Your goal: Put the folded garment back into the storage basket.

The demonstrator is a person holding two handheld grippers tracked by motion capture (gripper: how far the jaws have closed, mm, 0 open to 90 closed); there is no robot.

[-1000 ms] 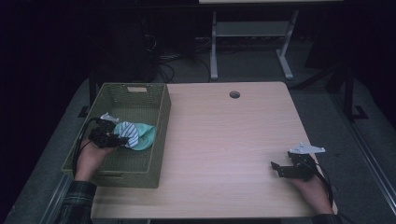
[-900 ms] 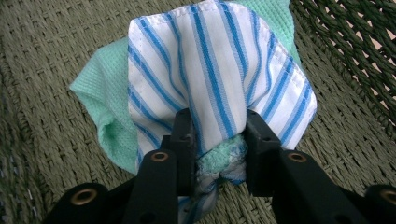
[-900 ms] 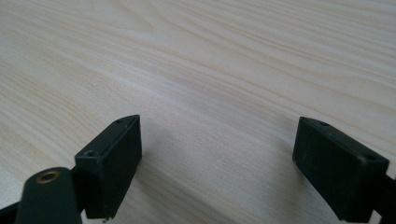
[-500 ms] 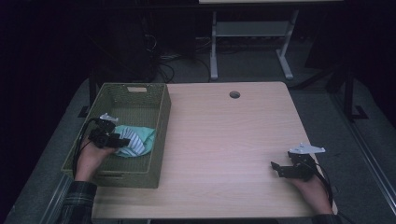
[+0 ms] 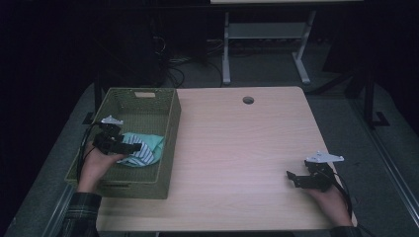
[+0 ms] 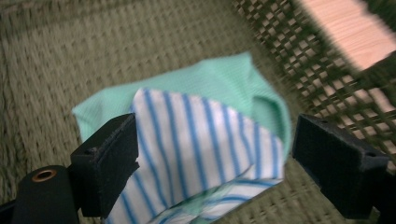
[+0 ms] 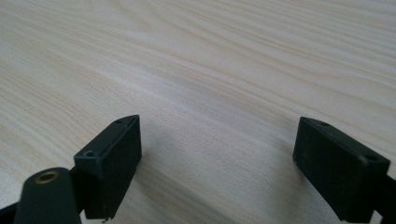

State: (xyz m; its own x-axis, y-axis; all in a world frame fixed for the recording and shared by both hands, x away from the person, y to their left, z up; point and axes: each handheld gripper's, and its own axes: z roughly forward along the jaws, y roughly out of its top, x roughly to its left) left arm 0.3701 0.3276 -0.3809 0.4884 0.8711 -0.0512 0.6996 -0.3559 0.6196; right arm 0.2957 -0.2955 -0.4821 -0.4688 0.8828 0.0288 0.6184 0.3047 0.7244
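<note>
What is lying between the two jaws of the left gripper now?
A folded cloth, mint green with blue-and-white stripes, lies on the basket floor between the open jaws of the left gripper, as the left gripper view shows.

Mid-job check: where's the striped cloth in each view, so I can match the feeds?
High view: the cloth lies in the green basket at left, just ahead of the left gripper.
Left gripper view: centre frame, between the open jaws, on the basket floor.
Right gripper view: not in it; bare table ahead.
Shared landmark: the basket's mesh wall.
</note>
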